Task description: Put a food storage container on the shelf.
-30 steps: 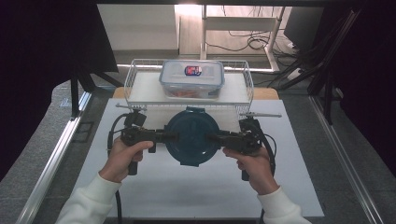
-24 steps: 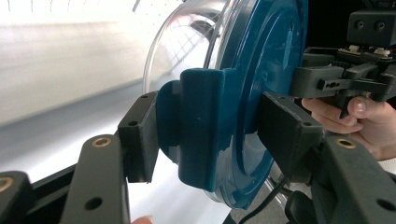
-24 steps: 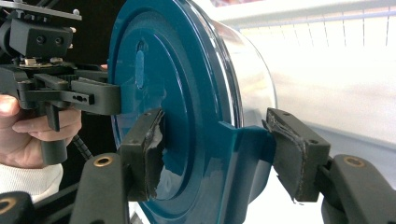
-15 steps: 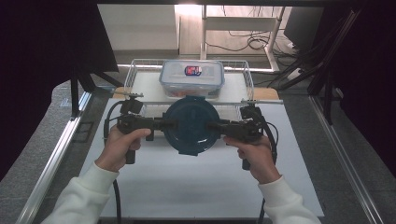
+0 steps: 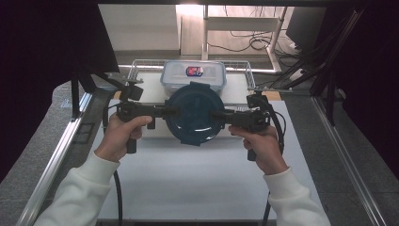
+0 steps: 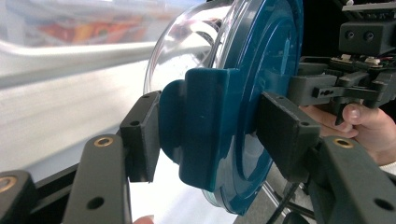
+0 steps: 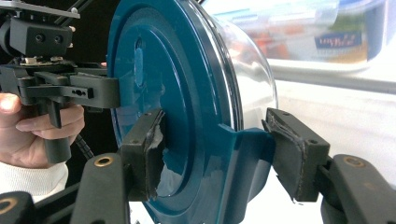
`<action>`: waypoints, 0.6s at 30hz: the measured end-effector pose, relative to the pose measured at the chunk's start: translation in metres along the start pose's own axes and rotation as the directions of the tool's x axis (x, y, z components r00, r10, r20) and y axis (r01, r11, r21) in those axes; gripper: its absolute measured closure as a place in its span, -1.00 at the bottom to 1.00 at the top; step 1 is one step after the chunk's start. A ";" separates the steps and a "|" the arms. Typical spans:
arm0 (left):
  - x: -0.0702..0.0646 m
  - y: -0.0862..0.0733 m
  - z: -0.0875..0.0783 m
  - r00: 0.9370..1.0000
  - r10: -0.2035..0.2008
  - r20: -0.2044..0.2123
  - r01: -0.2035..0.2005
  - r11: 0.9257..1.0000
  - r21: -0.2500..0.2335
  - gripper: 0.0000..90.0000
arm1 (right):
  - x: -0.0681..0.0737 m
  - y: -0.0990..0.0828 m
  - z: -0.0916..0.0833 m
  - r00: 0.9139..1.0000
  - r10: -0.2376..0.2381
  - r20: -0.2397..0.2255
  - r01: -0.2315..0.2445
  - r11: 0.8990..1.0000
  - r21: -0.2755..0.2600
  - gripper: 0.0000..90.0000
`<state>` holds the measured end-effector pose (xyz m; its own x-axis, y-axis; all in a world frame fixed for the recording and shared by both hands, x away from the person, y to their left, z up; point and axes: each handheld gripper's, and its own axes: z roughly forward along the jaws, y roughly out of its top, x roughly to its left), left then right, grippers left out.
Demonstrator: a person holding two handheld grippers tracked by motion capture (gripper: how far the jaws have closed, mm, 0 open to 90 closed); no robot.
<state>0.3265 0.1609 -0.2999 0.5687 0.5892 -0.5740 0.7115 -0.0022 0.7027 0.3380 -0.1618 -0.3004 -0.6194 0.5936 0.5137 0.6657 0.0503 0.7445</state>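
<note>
Gripping a round container [image 5: 194, 114] from opposite sides, the two grippers are holding it off the white table [image 5: 188, 188], in the air near the middle of the scene.

Left gripper [image 5: 165, 112]: jaws standing partly open and clamping the container's left edge. In the left gripper view the pads [image 6: 142, 135] are pressing on a teal latch tab [image 6: 201, 126] from one side and on the lid face from the other. A hand [image 5: 120, 139] in a white sleeve [image 5: 77, 193] is wrapping the handle.

Right gripper [image 5: 221, 115]: jaws likewise partly open and closing on the container's right edge. In the right gripper view one worn, torn pad [image 7: 148, 151] is bearing on the lid face and the other on the latch tab at the rim. The right hand [image 5: 259, 143] is grasping the handle, with a black cable [image 5: 277, 132] looping beside it.

Container: a dark teal lid [image 7: 163, 93] with raised concentric rings and latch tabs at the rim, sitting on a clear bowl-shaped body [image 7: 252, 74]; its lid is facing up toward the high view.

Farther off, a wire basket [image 5: 136, 70] is standing at the far edge of the table, holding a clear rectangular box [image 5: 193, 75] with a red and blue label. Beyond it, a pale floor, a metal frame and loose cables [image 5: 249, 44] are showing, with dark curtains at left and right.
</note>
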 end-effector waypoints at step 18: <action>-0.008 0.041 -0.012 1.000 0.001 0.024 0.000 0.999 -0.054 -0.07 | 0.015 0.053 -0.010 0.997 -0.068 0.018 0.069 0.998 -0.012 -0.12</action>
<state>0.3465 0.1657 -0.2620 0.5792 0.5695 -0.5832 0.6883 0.0416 0.7242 0.3600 -0.1578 -0.2489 -0.6560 0.6031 0.4538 0.6166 0.0815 0.7831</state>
